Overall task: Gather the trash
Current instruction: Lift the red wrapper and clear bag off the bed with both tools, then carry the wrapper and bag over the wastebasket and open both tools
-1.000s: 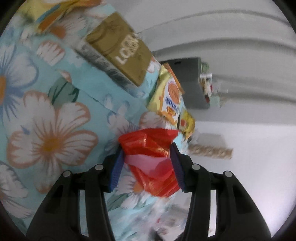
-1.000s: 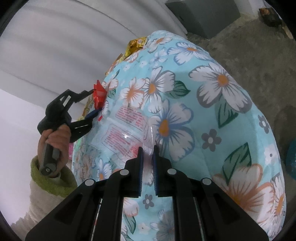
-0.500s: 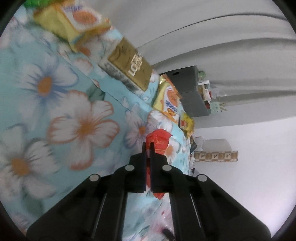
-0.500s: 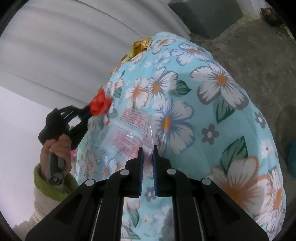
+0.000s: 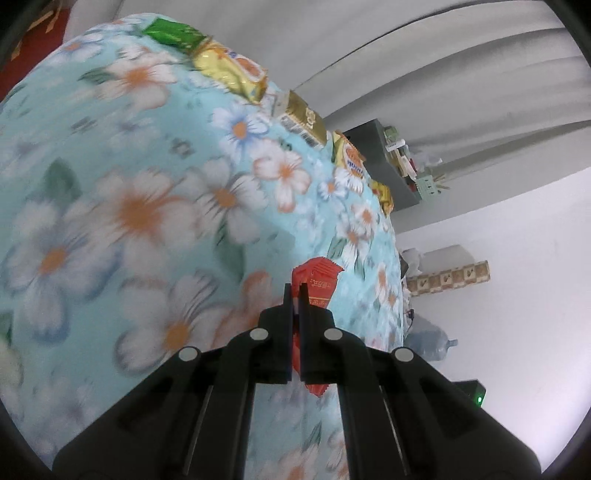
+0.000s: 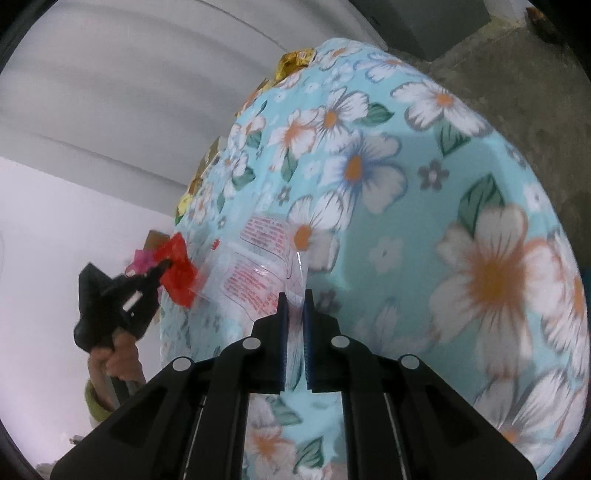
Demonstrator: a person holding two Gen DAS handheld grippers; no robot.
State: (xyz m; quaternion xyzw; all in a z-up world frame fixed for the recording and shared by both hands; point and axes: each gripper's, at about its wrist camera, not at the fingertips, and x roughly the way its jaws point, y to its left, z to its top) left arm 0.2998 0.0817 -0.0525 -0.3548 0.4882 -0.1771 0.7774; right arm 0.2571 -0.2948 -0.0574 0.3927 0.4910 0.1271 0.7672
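My left gripper (image 5: 294, 290) is shut on a red snack wrapper (image 5: 318, 277), held just above the near edge of the flowered tablecloth (image 5: 147, 206). The right wrist view shows that same left gripper (image 6: 162, 267) at the left, with the red wrapper (image 6: 179, 271) sticking out of its tips. My right gripper (image 6: 294, 297) is shut on the edge of a clear plastic bag with red print (image 6: 255, 269), which lies on the flowered tablecloth (image 6: 424, 206).
Along the far edge of the cloth lie a green packet (image 5: 173, 33), a yellow snack bag (image 5: 232, 72), a gold box (image 5: 304, 120), an orange-and-yellow packet (image 5: 351, 162) and a small yellow wrapper (image 5: 384, 195). A grey cabinet (image 5: 388, 162) and white wall stand beyond.
My left gripper closed on the red wrapper, lifted it and pulled back from the far packets. The right gripper shifted slightly with the clear bag still pinched.
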